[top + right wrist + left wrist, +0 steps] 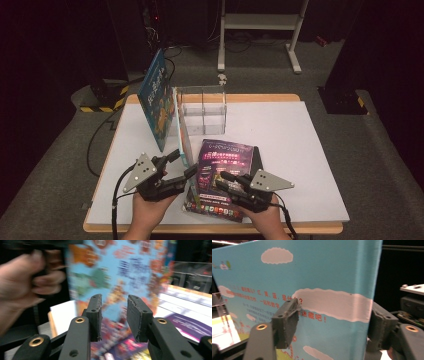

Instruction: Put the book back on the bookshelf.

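Between left tool pads: Chinese-lettered blue book.

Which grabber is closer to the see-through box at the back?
Left. The left gripper holds up a blue book just beside the clear box; the right gripper sits nearer the person, over the purple book.

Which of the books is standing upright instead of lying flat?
The blue book clamped in the left gripper; the purple book lies flat on the table.
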Demonstrator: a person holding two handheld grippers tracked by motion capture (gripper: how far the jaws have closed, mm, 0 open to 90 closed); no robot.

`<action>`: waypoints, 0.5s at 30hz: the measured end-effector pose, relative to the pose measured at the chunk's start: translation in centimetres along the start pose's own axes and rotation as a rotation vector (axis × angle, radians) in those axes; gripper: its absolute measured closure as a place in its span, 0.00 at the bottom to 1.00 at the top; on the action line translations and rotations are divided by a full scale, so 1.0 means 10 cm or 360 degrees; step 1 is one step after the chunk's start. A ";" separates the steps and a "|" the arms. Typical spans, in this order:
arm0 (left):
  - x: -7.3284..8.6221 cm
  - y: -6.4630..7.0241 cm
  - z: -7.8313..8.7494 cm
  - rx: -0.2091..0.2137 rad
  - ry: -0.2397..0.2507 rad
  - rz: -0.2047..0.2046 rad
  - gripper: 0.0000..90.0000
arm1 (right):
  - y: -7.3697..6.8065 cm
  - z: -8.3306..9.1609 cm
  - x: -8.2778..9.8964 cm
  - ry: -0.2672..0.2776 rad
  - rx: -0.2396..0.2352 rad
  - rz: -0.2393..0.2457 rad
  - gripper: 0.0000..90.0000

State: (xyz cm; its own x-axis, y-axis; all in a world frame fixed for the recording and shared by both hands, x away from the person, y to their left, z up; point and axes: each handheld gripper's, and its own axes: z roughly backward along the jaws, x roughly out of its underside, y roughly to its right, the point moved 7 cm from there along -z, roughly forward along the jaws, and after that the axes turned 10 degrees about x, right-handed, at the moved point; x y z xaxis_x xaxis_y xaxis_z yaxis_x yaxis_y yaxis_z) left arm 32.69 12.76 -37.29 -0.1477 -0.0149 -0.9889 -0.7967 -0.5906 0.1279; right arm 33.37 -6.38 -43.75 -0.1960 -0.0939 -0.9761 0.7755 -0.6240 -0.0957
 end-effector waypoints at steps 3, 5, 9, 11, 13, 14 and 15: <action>-0.01 -0.04 0.10 -0.0029 0.0005 0.0002 0.42 | 0.16 0.01 0.03 -0.0003 0.0055 -0.0051 0.71; -0.01 -0.06 0.18 -0.0041 0.0001 0.0009 0.44 | 0.24 0.02 0.03 -0.0006 0.0087 -0.0053 0.71; -0.03 -0.13 0.36 -0.0084 -0.0012 0.0004 0.53 | 0.38 -0.02 0.04 0.0000 0.0132 -0.0092 0.70; -0.03 -0.16 0.45 -0.0116 -0.0018 0.0010 0.58 | 0.41 -0.05 0.04 -0.0003 0.0142 -0.0101 0.70; -0.03 -0.20 0.55 -0.0164 -0.0019 0.0012 0.62 | 0.41 -0.08 0.04 -0.0008 0.0145 -0.0097 0.70; -0.03 -0.22 0.59 -0.0188 -0.0018 0.0012 0.66 | 0.41 -0.10 0.04 -0.0011 0.0147 -0.0094 0.70; -0.04 -0.25 0.66 -0.0245 -0.0004 0.0013 0.69 | 0.42 -0.11 0.05 -0.0014 0.0150 -0.0089 0.70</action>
State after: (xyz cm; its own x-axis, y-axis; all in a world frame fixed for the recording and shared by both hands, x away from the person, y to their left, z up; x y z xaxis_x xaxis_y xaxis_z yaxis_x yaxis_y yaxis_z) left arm 30.87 19.52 -36.72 -0.1552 -0.0182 -0.9877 -0.6964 -0.7071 0.1225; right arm 37.19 -8.13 -44.82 -0.2431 -0.0631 -0.9680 0.7035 -0.6985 -0.1312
